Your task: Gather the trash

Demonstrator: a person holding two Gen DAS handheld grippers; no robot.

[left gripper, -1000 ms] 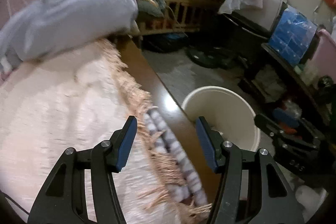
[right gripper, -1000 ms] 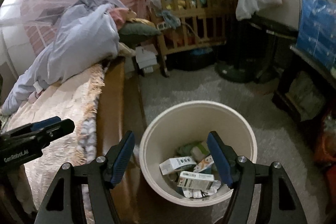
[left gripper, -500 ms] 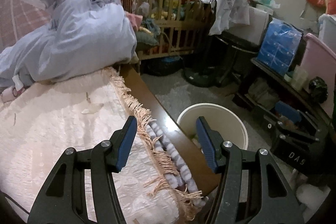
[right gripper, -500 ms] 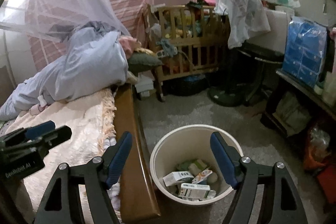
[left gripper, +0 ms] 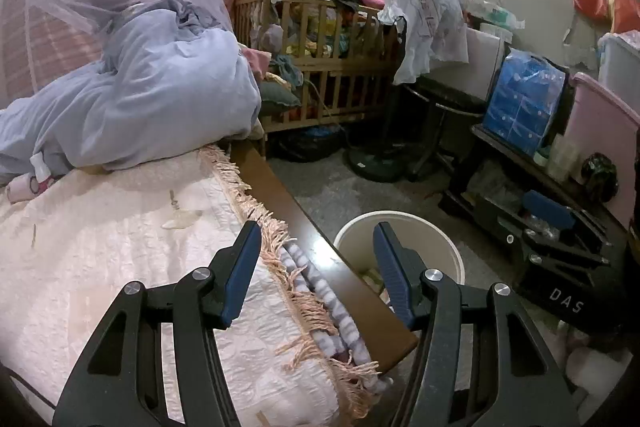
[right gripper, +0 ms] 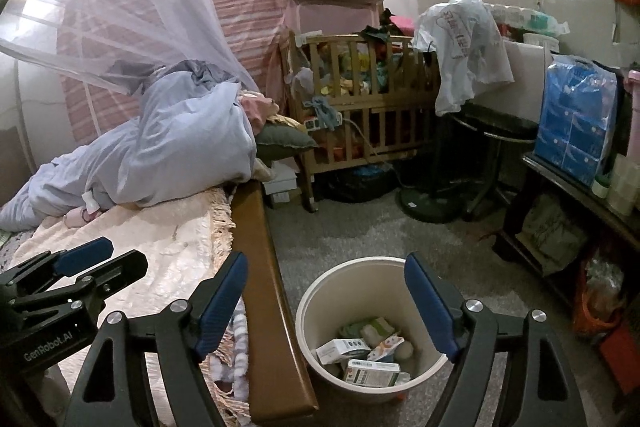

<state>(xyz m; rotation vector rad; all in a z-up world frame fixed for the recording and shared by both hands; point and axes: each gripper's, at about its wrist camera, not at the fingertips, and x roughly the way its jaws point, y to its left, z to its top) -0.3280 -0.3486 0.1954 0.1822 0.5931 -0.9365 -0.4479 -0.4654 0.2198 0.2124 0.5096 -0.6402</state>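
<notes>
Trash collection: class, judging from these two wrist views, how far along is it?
Done: several small boxes and wrappers already lie in the cream bucket beside the bed. In hand: nothing; the left claw and right claw are both open and empty. Left: a few small scraps remain on the pink bedspread.

Room dim, indoor light, warm cast. Brightest patch upper left of the right wrist view, behind the netting (right gripper: pixel 120 27). Glare spot on the bed rail (left gripper: pixel 324 255) in the left wrist view. Shadows deep lower right. Fisheye bends edges; corners black. Focus sharp, slight grain.
</notes>
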